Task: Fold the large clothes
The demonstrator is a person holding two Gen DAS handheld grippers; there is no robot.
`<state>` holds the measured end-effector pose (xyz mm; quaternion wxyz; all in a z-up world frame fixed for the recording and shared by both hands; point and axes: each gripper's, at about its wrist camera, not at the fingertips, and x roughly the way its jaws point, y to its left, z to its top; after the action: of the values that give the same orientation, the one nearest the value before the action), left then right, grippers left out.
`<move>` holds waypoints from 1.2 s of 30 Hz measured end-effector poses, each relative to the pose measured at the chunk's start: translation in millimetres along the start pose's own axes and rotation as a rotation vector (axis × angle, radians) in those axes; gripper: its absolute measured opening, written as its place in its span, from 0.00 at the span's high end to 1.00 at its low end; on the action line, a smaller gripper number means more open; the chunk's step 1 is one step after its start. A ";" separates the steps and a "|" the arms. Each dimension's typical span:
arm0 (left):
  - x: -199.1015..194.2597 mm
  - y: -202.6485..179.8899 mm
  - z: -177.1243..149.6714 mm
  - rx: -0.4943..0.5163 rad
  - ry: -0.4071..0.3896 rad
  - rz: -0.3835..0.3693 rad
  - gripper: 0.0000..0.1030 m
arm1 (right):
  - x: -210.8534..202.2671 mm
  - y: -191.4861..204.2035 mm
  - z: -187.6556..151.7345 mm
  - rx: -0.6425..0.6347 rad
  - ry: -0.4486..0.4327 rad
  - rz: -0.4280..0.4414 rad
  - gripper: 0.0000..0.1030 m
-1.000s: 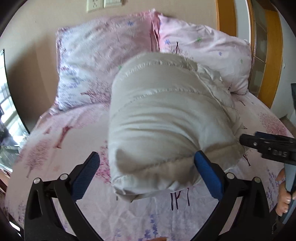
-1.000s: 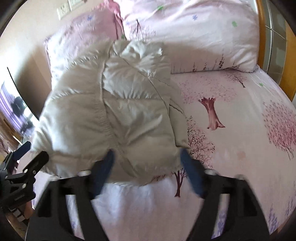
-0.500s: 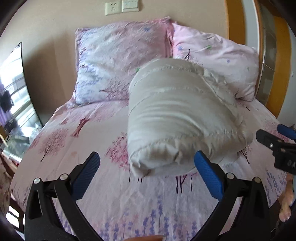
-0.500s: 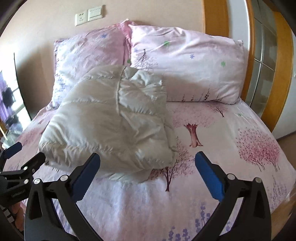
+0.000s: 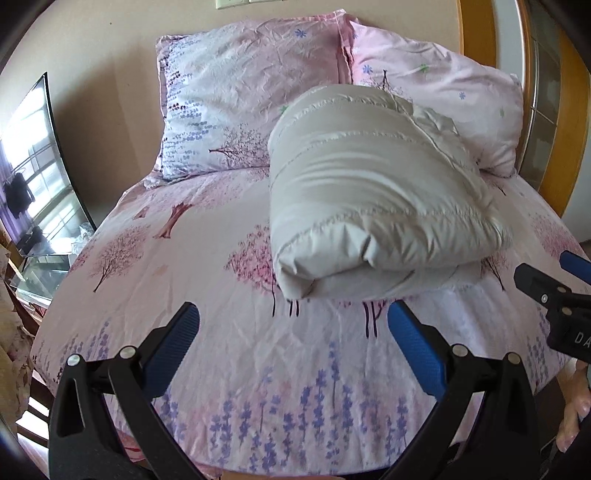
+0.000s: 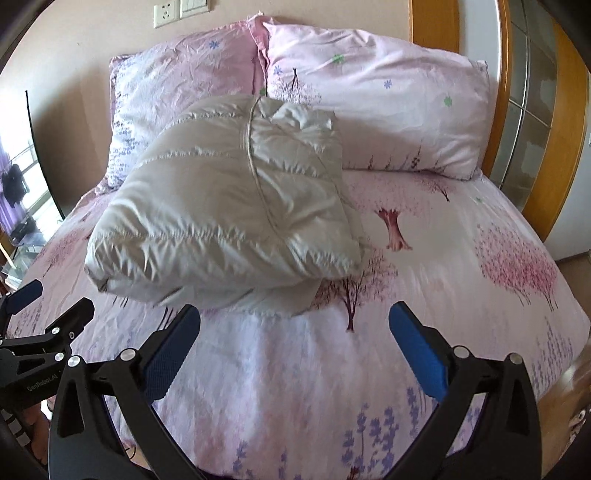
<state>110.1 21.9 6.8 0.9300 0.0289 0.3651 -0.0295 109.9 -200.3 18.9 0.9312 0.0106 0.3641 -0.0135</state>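
Left wrist view showed the jacket (image 5: 373, 199) folded into a thick cream bundle that lay on the bed (image 5: 229, 343), with its far end close to the two pillows (image 5: 251, 96). No container was seen in either view; the bed alone carried the jacket. The left gripper (image 5: 293, 332) stood spread wide, its blue pads (image 5: 413, 347) apart over bare sheet in front of the bundle, and nothing was between them. In the right wrist view the right gripper (image 6: 293, 332) was also spread wide, its jaws having just been opening, and only sheet showed between its pads (image 6: 170, 354); the jacket (image 6: 236, 206) lay beyond them and they did not touch it. Each view caught the other gripper at its edge, beside the bed. The sheet was pink with a print of trees and purple flowers, a little wrinkled. Behind the pillows was a beige wall (image 6: 92, 33) with a socket (image 6: 166, 14), a wooden frame (image 6: 569, 122) stood at the right, and a dark screen (image 5: 40, 166) at the left reflected a window. To the right of the jacket a wide part of the bed was free, and the near edge in front of the grippers was free too.
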 end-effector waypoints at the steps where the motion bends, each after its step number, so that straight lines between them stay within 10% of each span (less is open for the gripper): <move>1: -1.2 0.5 -1.6 0.003 0.009 -0.007 0.02 | -1.1 1.0 -3.5 -0.004 0.013 0.006 0.01; 14: -17.4 -0.2 -26.1 0.039 0.138 -0.035 0.02 | -7.2 11.9 -33.5 -0.025 0.217 0.022 0.01; 36: -5.1 -1.3 -23.2 0.053 0.213 -0.023 0.02 | -2.5 14.0 -34.7 -0.070 0.243 -0.083 0.01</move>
<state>90.6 22.6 -6.8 0.8844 0.0524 0.4615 -0.0464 85.0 -185.2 -4.7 0.8787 -0.0355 0.4745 -0.0379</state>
